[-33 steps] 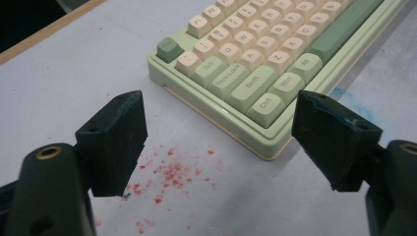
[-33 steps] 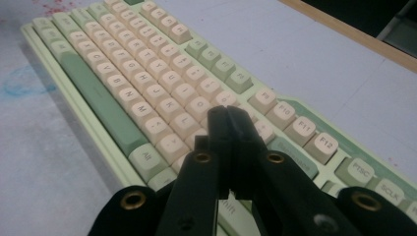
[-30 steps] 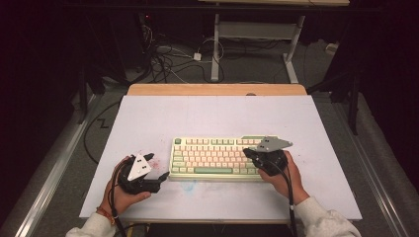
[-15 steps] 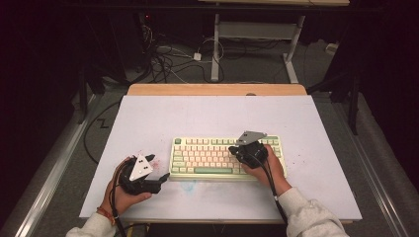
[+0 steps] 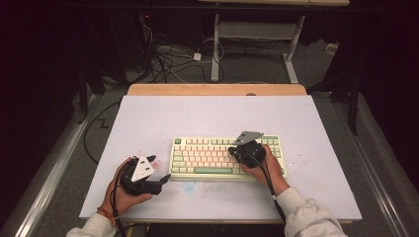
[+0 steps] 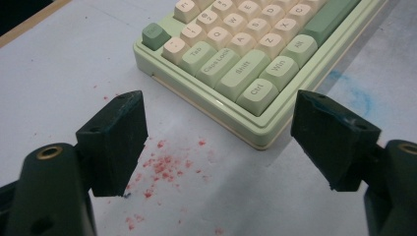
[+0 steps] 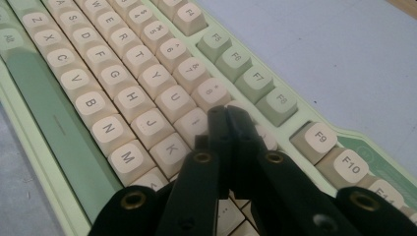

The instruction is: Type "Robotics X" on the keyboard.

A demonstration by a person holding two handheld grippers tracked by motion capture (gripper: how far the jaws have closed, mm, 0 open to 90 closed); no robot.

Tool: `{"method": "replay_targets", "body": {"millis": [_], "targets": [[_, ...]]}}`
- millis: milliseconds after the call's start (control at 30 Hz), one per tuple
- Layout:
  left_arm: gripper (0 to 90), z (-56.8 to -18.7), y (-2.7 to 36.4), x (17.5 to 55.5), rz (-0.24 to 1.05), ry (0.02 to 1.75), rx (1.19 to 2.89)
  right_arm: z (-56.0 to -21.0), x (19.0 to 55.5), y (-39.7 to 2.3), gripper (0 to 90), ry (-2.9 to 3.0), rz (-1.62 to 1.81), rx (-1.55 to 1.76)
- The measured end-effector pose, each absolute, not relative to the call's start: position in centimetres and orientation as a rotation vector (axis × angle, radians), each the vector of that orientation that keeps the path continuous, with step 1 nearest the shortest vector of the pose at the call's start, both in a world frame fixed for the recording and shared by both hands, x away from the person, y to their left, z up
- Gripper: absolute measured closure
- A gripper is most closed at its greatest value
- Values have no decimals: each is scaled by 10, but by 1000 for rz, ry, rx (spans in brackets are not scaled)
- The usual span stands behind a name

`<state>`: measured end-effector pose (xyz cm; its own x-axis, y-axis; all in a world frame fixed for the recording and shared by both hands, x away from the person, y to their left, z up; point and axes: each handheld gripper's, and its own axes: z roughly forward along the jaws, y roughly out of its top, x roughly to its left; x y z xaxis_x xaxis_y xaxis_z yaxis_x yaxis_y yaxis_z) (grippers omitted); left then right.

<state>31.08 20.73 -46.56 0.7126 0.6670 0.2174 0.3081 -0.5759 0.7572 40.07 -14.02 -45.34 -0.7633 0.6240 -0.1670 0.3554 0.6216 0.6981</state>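
High view: keyboard (image 5: pixel 217 158) mid-table, near front edge; right gripper (image 5: pixel 232 149) over its right half, left gripper (image 5: pixel 160 169) resting beside left end.

Left gripper view: jaws wide apart, empty, facing keyboard corner.

Right gripper view: jaws clenched together, empty, tip over number row near 8 key (image 7: pixel 211 93). Key-pressing step; next needs short straight dab down.

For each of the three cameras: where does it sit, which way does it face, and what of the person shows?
High view: above the person's side, facing forward and down on the table; both forearms, left gripper, right gripper.
Left gripper view: rides that gripper, facing the keyboard's Ctrl corner between open jaws.
Right gripper view: rides that gripper, low over the keys; jaws shut together.
All three views share the keyboard.
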Motion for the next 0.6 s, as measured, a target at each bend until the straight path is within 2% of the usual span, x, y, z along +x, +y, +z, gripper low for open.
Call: {"method": "replay_targets", "body": {"millis": [400, 600], "targets": [[207, -465, 207, 310, 646, 736, 2199, -448, 396, -144, 893, 2441, 984, 767], [207, -465, 207, 310, 647, 737, 2204, -439, 390, -152, 794, 2403, 1066, 756]]}}
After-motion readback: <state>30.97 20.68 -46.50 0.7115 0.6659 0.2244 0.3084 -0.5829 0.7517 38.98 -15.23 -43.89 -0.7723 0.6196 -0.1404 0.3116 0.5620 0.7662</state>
